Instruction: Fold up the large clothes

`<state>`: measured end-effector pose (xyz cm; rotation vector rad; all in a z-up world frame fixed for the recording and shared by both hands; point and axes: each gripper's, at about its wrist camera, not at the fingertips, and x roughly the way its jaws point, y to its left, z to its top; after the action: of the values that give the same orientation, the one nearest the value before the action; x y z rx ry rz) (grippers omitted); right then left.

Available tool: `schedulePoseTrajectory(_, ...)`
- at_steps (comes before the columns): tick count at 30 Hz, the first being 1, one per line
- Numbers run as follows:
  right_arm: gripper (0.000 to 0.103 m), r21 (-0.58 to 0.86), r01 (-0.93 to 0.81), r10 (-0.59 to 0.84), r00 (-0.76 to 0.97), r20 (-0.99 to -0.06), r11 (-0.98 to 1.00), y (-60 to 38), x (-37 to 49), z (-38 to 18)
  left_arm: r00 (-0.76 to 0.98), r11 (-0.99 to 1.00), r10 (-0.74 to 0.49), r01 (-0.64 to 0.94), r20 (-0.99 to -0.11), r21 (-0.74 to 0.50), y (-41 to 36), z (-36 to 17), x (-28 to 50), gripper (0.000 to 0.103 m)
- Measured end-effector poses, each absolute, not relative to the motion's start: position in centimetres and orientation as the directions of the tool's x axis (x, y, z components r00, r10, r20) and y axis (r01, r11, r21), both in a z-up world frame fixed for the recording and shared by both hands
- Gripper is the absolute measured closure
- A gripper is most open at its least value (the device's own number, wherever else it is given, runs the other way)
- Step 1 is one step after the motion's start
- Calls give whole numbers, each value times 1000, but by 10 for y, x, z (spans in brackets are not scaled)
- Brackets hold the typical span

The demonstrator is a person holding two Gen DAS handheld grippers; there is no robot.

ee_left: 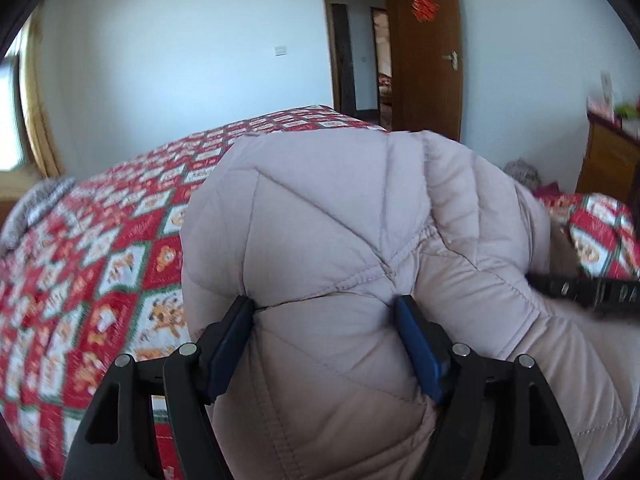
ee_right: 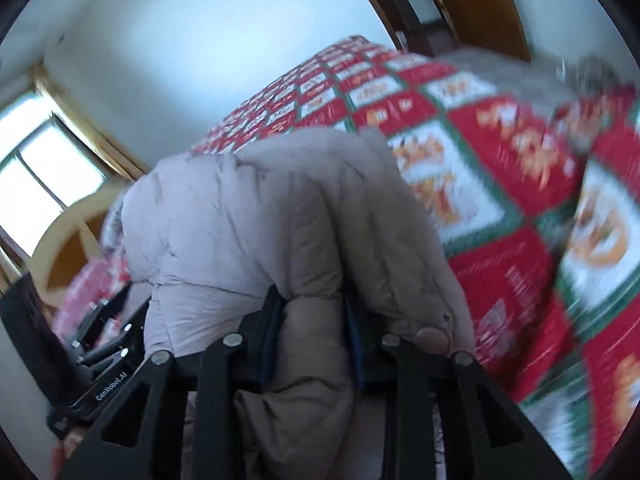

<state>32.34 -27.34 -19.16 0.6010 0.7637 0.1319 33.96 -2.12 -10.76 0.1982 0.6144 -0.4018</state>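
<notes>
A pale pink-grey quilted down jacket (ee_left: 340,216) is held up above the bed. My left gripper (ee_left: 326,304) is shut on a thick bunch of its quilted fabric, its blue pads pressed into both sides. In the right wrist view the same jacket (ee_right: 240,216) hangs over my right gripper (ee_right: 314,304), which is shut on a fold of it; a snap button (ee_right: 432,338) lies by the right finger. The right gripper's black body (ee_left: 588,290) shows at the right edge of the left wrist view. The left gripper's body (ee_right: 100,356) shows at lower left of the right wrist view.
The bed has a red, white and green patterned quilt (ee_left: 100,248), also seen in the right wrist view (ee_right: 500,184). A grey furry piece (ee_left: 36,208) lies at the bed's left. A brown door (ee_left: 428,48) stands open. A wooden dresser (ee_left: 612,160) is at right. A window (ee_right: 40,184) is at left.
</notes>
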Motion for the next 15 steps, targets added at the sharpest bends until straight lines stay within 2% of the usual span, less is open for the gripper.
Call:
schedulePoseTrajectory(3, 73, 535, 102, 301, 731, -613, 839, -269, 324, -193, 728, 915, -304, 403, -614, 25, -21, -115, 350, 25)
schedulePoseTrajectory(11, 73, 508, 105, 296, 706, -643, 855, -265, 328, -189, 740, 925, -264, 376, -619, 55, -24, -114, 347, 21)
schedulePoseTrajectory(15, 73, 513, 93, 315, 690, -651, 853, -267, 328, -188, 701, 912, -319, 409, -638, -6, -15, -100, 349, 21)
